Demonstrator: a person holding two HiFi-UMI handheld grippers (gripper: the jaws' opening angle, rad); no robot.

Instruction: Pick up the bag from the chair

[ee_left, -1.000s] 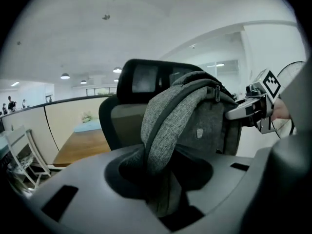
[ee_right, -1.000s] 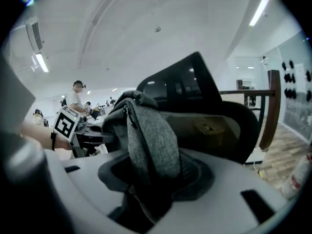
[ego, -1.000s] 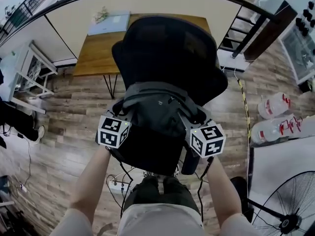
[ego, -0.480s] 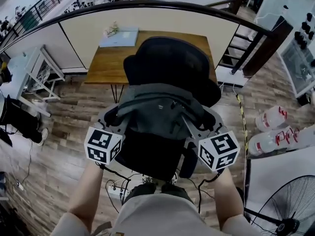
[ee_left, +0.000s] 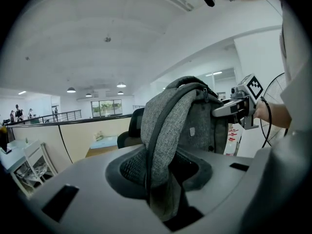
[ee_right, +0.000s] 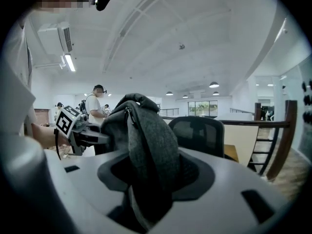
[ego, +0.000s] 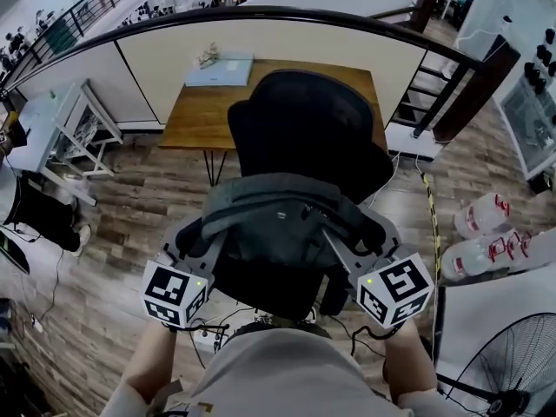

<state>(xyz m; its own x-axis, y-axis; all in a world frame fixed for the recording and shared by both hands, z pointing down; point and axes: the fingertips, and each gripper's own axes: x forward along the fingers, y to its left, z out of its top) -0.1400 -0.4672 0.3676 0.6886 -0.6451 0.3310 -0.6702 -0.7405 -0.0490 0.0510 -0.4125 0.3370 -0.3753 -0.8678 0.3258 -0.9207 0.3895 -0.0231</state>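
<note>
Wooden table (ego: 195,115) by curved railing (ego: 261,13), water jugs (ego: 479,217) on floor (ego: 113,233) — fan (ego: 504,373) nearby

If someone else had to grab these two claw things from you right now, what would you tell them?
Left gripper: clamped on a grey shoulder strap of the bag.
Right gripper: clamped on the other strap.
Bag: hangs between them, in front of the chair backrest.
Done: both grips taken, bag raised.
Left: carry it clear of the chair; whether its bottom is off the seat is hidden.
</note>
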